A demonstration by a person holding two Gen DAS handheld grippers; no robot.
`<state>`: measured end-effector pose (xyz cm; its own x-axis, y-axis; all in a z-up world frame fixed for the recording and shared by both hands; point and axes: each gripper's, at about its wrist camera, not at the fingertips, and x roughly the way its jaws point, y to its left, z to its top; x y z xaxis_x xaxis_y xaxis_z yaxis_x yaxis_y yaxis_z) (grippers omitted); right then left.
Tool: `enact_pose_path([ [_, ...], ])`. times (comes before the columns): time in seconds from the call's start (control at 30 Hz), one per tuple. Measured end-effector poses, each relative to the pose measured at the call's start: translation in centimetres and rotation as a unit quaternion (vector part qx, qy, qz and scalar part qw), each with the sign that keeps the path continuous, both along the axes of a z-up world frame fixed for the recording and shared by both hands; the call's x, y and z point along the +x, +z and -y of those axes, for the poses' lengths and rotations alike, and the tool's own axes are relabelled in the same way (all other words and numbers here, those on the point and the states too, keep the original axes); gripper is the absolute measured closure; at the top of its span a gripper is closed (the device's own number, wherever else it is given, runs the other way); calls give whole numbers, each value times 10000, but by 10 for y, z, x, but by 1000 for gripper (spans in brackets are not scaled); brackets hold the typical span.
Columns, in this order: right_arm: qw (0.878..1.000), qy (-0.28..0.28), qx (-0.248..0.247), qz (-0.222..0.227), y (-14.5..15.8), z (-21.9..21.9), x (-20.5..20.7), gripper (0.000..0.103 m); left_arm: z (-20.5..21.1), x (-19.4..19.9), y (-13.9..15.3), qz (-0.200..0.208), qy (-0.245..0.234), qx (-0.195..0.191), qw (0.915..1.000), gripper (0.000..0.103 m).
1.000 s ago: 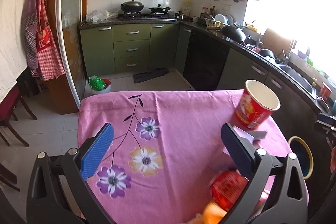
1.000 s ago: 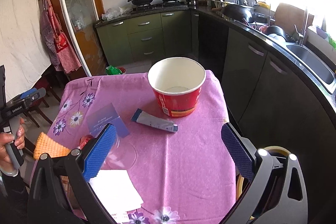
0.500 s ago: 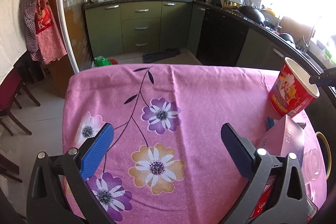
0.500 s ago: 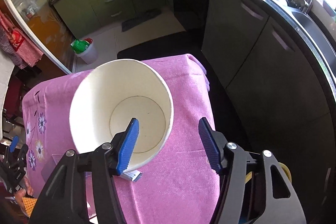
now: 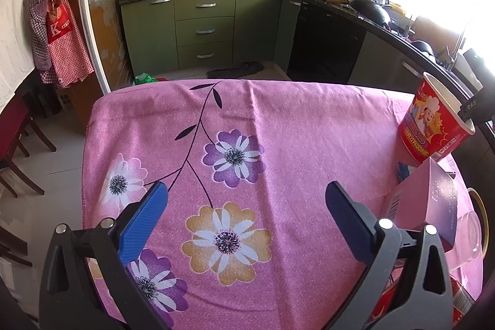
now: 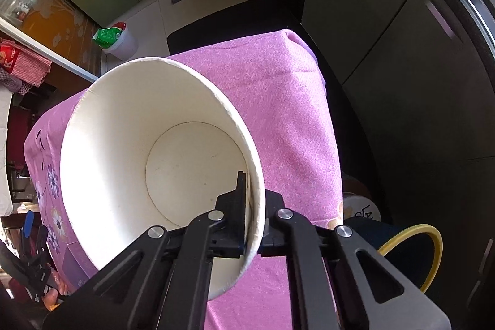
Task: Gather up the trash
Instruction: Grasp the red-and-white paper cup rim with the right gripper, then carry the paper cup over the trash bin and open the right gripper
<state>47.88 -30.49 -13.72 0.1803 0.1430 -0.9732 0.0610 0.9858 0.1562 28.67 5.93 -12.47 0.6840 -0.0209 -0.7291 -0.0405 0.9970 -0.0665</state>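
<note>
A red paper noodle cup [image 5: 433, 126] stands tilted at the right edge of the pink flowered tablecloth [image 5: 278, 126]. My right gripper [image 6: 252, 225] is shut on the cup's rim, one finger inside the white empty cup [image 6: 130, 163] and one outside. My left gripper [image 5: 244, 215] is open and empty above the cloth's near part. A pink box [image 5: 430, 206] lies to its right, with a clear plastic cup [image 5: 470, 234] and red packaging [image 5: 383, 305] beside it.
A yellow-rimmed bin [image 6: 411, 252] stands on the floor right of the table. Dark kitchen cabinets [image 6: 402, 82] run along the right, green ones [image 5: 204, 30] at the back. A small white bin with a green bag [image 6: 119, 40] stands on the floor.
My right gripper came down over the cup and shut on its rim, tilting it. My left gripper drew back left, away from the trash at the table's right.
</note>
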Motion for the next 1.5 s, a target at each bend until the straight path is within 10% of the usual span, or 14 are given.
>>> enact_pose_path([
  [0.47, 9916, -996, 246, 791, 70, 137, -124, 99, -4, -2, 2, -40, -13, -309, 9995, 6],
  [0.77, 9642, -2648, 58, 80, -35, 281, -232, 98, -2, -4, 7, -1, -90, -400, 9992, 6],
  [1.13, 9560, -2820, 138, -798, -170, 303, -221, 87, 5, -8, 13, 111, -261, -430, 9987, 6],
  [1.5, 9670, -2500, -267, -418, -139, 285, -232, 75, 22, -14, 41, 253, -878, -344, 9952, 6],
])
